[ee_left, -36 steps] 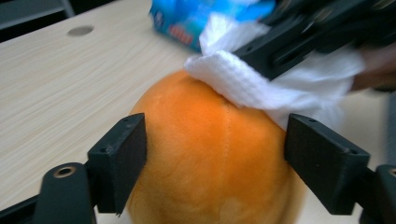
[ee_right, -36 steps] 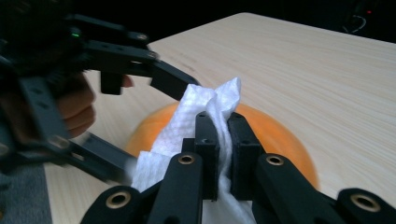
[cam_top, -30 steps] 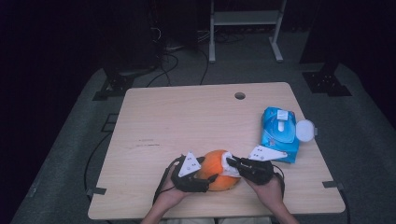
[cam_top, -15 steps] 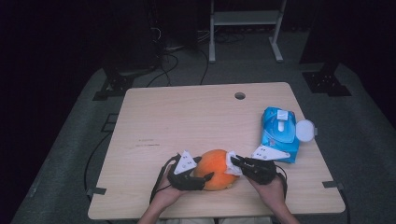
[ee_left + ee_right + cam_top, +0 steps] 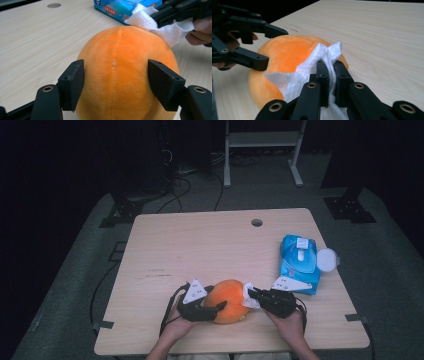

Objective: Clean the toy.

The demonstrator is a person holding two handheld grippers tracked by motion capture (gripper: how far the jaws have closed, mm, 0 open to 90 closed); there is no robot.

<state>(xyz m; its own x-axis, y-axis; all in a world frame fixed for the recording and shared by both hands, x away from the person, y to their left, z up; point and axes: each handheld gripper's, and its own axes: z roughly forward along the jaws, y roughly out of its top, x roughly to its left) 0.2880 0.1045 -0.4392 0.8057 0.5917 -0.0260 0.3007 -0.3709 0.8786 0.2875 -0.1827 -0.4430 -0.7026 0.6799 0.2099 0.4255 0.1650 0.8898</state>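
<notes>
An orange plush ball [image 5: 227, 300] lies near the table's front edge. My left gripper [image 5: 116, 75] has its jaws on both sides of the ball. They have just been closing, and the pads [image 5: 75, 82] press into the plush. My right gripper [image 5: 331, 67] is shut on a crumpled white wipe [image 5: 312, 65]. It holds the wipe against the ball's upper right side [image 5: 248, 298]. In the high view the left gripper [image 5: 216, 299] reaches in from the left and the right gripper [image 5: 251, 295] from the right.
A blue pack of wipes [image 5: 299, 262] with its round white lid flipped open lies at the right of the wooden table [image 5: 200, 245]. A cable hole [image 5: 257, 222] sits near the far edge. Dark floor, cables and a white stand lie beyond the table.
The left gripper's jaws have drawn closer together around the orange ball. The right gripper with the wipe has stayed where it was against the ball.
</notes>
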